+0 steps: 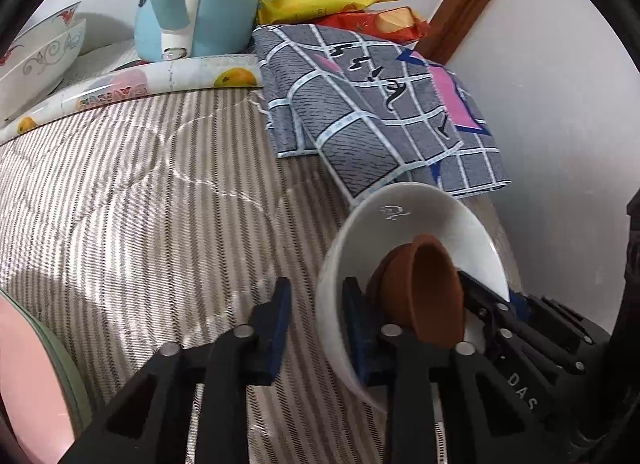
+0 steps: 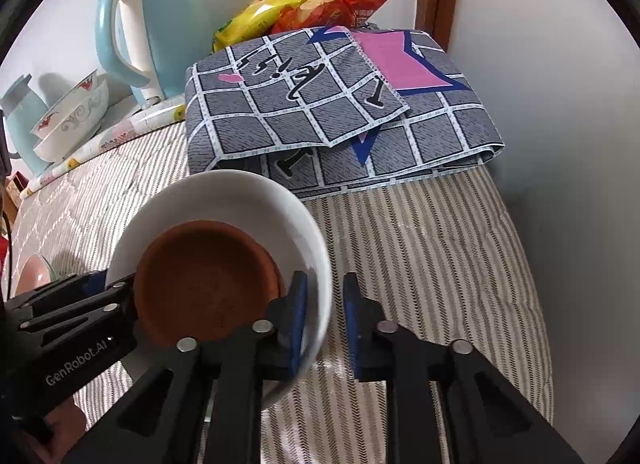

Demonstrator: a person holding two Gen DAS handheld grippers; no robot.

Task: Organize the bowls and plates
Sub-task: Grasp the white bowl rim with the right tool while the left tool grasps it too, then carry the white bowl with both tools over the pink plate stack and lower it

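Note:
A white bowl (image 1: pixel 416 220) (image 2: pixel 224 200) holds a small brown clay bowl (image 1: pixel 428 288) (image 2: pixel 208 284), tilted inside it. My left gripper (image 1: pixel 316 324) straddles the white bowl's rim, one finger inside and one outside, jaws apart with a gap to the wall. My right gripper (image 2: pixel 324 324) straddles the opposite rim the same way, also apart. The bowl sits low over the striped cloth. Each gripper shows in the other's view, the right one in the left wrist view (image 1: pixel 520 328) and the left one in the right wrist view (image 2: pixel 76 316).
Two patterned white bowls (image 1: pixel 44 52) (image 2: pixel 72 120) are stacked at the far left beside a light blue kettle (image 1: pixel 196 0) (image 2: pixel 148 28). A folded grey checked cloth (image 1: pixel 380 104) (image 2: pixel 332 112) and snack bags (image 2: pixel 296 0) lie at the back. A pink bowl (image 1: pixel 28 376) (image 2: pixel 34 272) sits near left.

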